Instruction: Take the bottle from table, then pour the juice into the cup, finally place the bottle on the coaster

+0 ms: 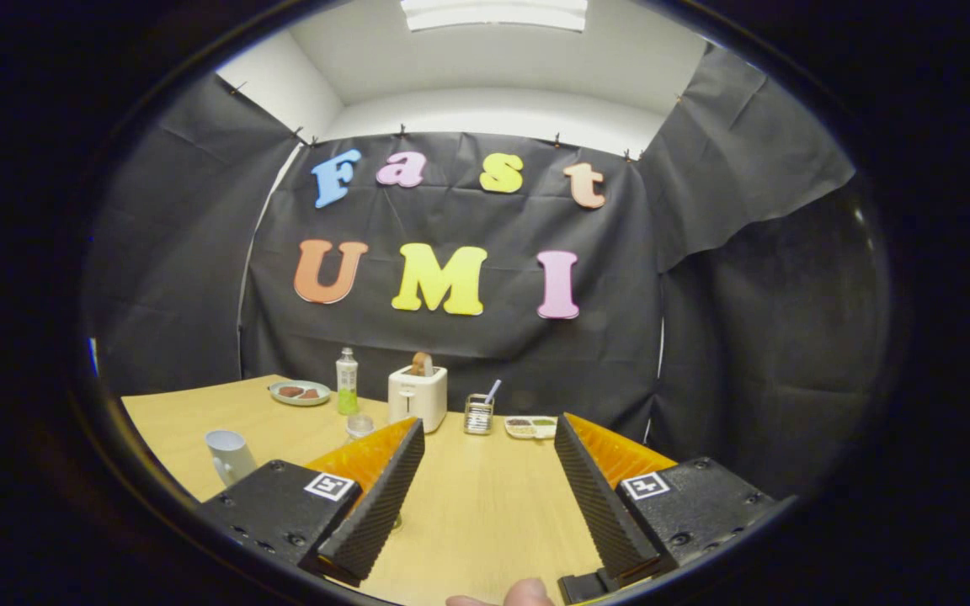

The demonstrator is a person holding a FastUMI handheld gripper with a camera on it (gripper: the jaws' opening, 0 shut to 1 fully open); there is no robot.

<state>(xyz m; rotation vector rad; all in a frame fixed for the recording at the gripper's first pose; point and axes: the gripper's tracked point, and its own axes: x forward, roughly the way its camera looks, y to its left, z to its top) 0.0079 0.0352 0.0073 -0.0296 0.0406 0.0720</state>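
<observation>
The gripper (489, 438) hung with its fingers wide apart, gripping nothing, bare worktop (485, 505) between them. The juice bottle (347, 381) stood upright, cap up, well beyond the left finger, near the worktop's far edge. A glass cup (359, 427) sat just past that fingertip, beside the toaster (418, 396).
</observation>
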